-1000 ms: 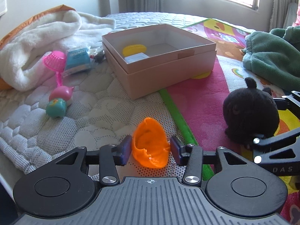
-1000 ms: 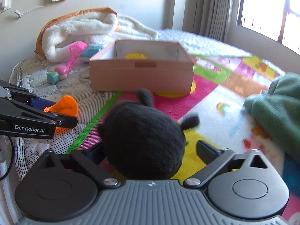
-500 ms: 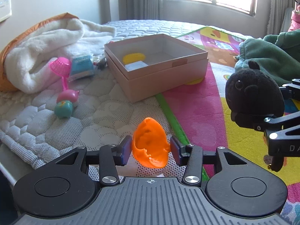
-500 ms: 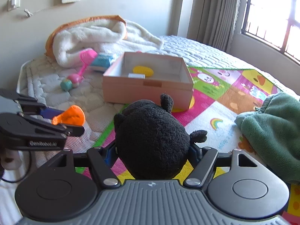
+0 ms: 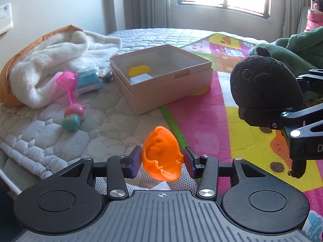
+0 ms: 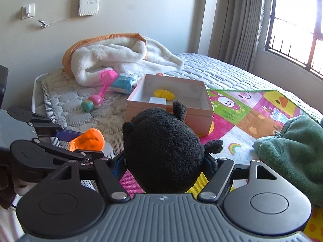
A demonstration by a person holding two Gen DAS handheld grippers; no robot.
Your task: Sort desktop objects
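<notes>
My left gripper [image 5: 162, 159] is shut on an orange plastic shell-shaped toy [image 5: 161, 151] and holds it a little above the quilted mattress. My right gripper [image 6: 164, 164] is shut on a black plush toy [image 6: 161, 145], which hangs clear of the play mat. The left wrist view shows the plush [image 5: 264, 82] at the right, higher than the orange toy. An open pink cardboard box [image 5: 161, 92] stands ahead of both grippers. It holds a yellow bumpy piece [image 5: 139, 70] and a white card [image 5: 141, 78].
Left of the box lie a pink scoop [image 5: 67, 80], a blue packet [image 5: 86, 80], a pink toy [image 5: 74, 109] and a teal toy [image 5: 70, 122]. A white fleece blanket [image 5: 50, 60] is heaped behind them. Green cloth [image 6: 292, 151] lies on the colourful mat [image 5: 212, 121] at the right.
The right gripper's fingers closed on the black plush and lifted it off the mat. The left gripper rose a little with the orange toy. The box now looks farther below.
</notes>
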